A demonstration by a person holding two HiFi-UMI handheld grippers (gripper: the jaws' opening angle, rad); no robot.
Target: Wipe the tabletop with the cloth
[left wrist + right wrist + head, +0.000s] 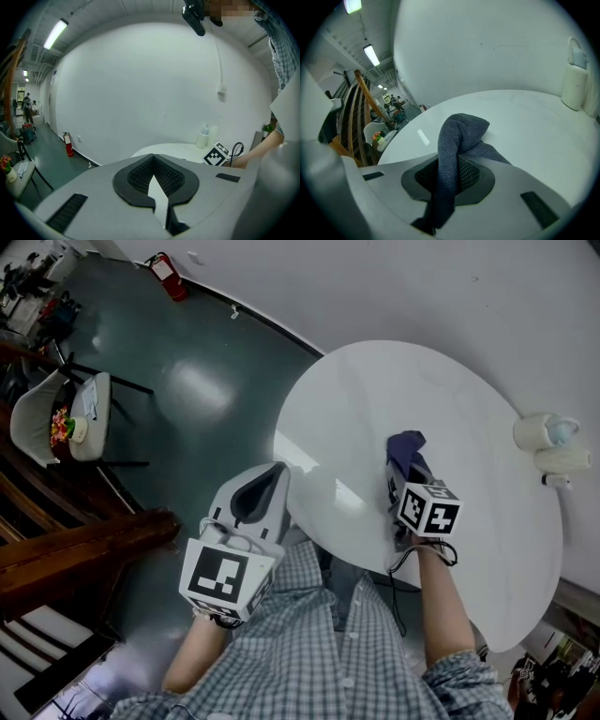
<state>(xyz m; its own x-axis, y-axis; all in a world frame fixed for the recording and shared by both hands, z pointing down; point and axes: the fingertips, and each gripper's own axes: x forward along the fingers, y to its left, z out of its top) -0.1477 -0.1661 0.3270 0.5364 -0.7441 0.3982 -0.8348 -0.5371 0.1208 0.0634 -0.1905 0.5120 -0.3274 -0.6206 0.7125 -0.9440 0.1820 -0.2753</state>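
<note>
A dark blue-grey cloth (454, 140) is pinched in my right gripper (447, 176), which is shut on it. The free end of the cloth (405, 450) folds over and rests on the round white tabletop (356, 418), ahead of the right gripper (405, 486), near the table's middle. My left gripper (255, 498) hangs off the table's left edge, above the floor, shut with nothing between its jaws; the left gripper (157, 185) points level toward the white wall, with the table (173, 151) beyond it.
Two white bottles (551, 443) stand at the table's far right rim, one also in the right gripper view (574, 79). A chair with small items (66, 418) and wooden furniture (75, 554) sit on the dark floor to the left. A red fire extinguisher (167, 275) stands by the wall.
</note>
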